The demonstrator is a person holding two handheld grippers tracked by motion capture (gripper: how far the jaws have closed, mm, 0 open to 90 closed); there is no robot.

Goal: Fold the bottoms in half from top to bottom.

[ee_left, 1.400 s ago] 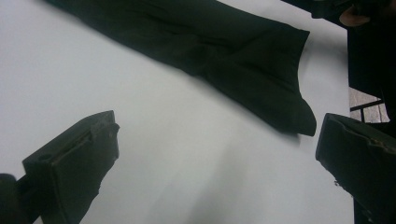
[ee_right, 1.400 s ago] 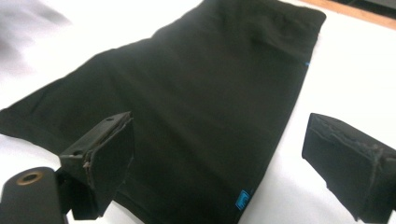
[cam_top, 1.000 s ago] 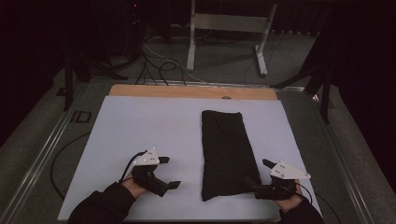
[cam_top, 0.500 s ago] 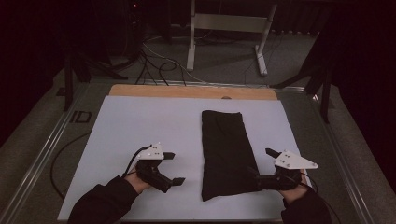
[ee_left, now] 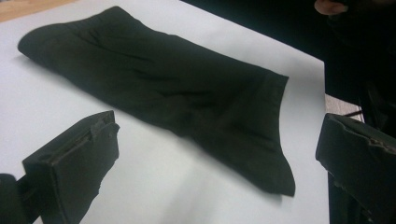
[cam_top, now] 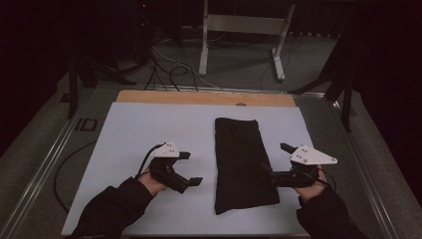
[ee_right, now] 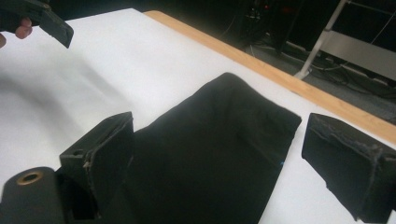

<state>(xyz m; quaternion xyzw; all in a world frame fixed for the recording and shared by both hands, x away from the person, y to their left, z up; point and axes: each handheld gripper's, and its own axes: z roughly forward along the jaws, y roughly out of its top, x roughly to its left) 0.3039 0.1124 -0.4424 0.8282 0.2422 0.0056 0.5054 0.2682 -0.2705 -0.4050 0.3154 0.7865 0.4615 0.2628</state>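
A: On the white table (cam_top: 149, 124), right of centre: folded black cloth (cam_top: 242, 162), flat, long axis running from the near edge toward the wooden strip (cam_top: 204, 98) at the far side.

B: Narrow end far, wider end near, with the near corner flaring a little toward the right. Seen the same from the left gripper view (ee_left: 159, 93).

A: Left tool (cam_top: 188, 169) well apart from the cloth, off its left edge, jaws spread wide, nothing between them. Probably parked there to leave room.

B: Right tool (cam_top: 272, 164) just beside the near right edge of the cloth, jaws also spread, nothing pinched. In the right gripper view, cloth (ee_right: 219, 154) lying between and ahead of the jaws, one jaw low over the fabric.

A: Touching or not?

B: Cannot tell; too dark against black. Likely lined up on that near right edge for a grab or another fold.

A: And laid lengthwise, presumably, for easy reach from both sides.
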